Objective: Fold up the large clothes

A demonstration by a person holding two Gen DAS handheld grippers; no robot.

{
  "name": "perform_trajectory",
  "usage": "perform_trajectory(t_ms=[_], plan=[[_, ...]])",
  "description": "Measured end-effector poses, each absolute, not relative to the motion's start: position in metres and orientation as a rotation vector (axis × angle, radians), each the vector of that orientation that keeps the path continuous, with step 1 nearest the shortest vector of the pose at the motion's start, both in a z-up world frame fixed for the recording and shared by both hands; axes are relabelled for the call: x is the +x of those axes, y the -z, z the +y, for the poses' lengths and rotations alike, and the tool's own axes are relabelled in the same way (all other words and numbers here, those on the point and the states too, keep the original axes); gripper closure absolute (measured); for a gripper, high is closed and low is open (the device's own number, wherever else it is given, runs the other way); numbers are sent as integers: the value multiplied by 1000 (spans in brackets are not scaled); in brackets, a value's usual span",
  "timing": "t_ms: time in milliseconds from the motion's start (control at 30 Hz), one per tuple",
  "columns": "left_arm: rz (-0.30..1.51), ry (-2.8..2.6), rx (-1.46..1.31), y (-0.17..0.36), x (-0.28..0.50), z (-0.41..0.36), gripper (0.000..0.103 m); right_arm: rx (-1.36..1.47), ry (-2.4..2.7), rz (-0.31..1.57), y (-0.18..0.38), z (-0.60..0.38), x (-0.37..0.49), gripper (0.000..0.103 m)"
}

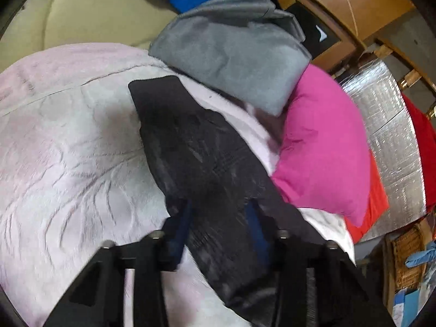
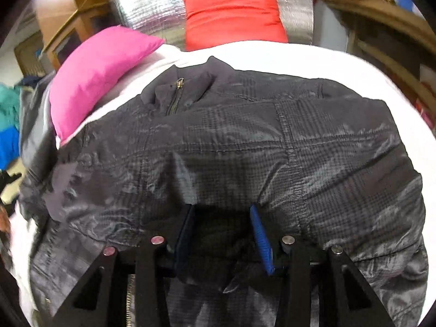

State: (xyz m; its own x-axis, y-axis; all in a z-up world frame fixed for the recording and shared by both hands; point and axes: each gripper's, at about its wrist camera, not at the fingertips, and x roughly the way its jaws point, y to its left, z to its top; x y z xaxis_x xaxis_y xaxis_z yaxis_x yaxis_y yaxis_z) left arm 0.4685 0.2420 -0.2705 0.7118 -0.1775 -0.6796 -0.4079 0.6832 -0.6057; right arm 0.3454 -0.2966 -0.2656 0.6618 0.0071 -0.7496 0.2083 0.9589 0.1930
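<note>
dark jacket (image 2: 231, 147) bunched between right gripper (image 2: 222, 218) pads (collar beyond)

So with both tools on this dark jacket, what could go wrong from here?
1. The dark jacket looks slick and shiny, and only a bunch of it sits in the right tool, so it may slip free.
2. The sleeve in the left tool lies close to the grey garment and pink pillow, and could drag them.
3. The zipper area is rumpled, so a fold may set unevenly.
</note>
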Motion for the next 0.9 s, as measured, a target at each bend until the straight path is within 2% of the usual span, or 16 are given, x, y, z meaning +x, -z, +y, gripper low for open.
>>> perform_trajectory(t_ms=[33,67,100,233,500,733,767,833,867,900], plan=[[806,-150,-829,277,472,245,77,278,122,848,263,-303,339,56],[829,-147,-835,284,476,248,91,286,126,855,263,-303,341,56],[844,-140,-846,290,478,250,100,292,130,862,262,-302,344,56],[802,-108,-856,289,480,257,100,270,171,914,260,-293,355,56],[682,-9,-766,246,478,247,102,297,213,940,259,-290,364,56],[757,-106,-984,278,465,308,101,286,166,897,262,-294,348,54],[769,-123,-995,282,463,316,99,288,157,886,262,-295,345,54],[790,-150,-1002,289,460,328,81,313,136,856,264,-298,340,52],[796,-154,-1008,291,459,330,56,326,123,840,264,-299,337,48],[797,-156,-1019,293,458,333,37,334,107,824,264,-299,335,41]])
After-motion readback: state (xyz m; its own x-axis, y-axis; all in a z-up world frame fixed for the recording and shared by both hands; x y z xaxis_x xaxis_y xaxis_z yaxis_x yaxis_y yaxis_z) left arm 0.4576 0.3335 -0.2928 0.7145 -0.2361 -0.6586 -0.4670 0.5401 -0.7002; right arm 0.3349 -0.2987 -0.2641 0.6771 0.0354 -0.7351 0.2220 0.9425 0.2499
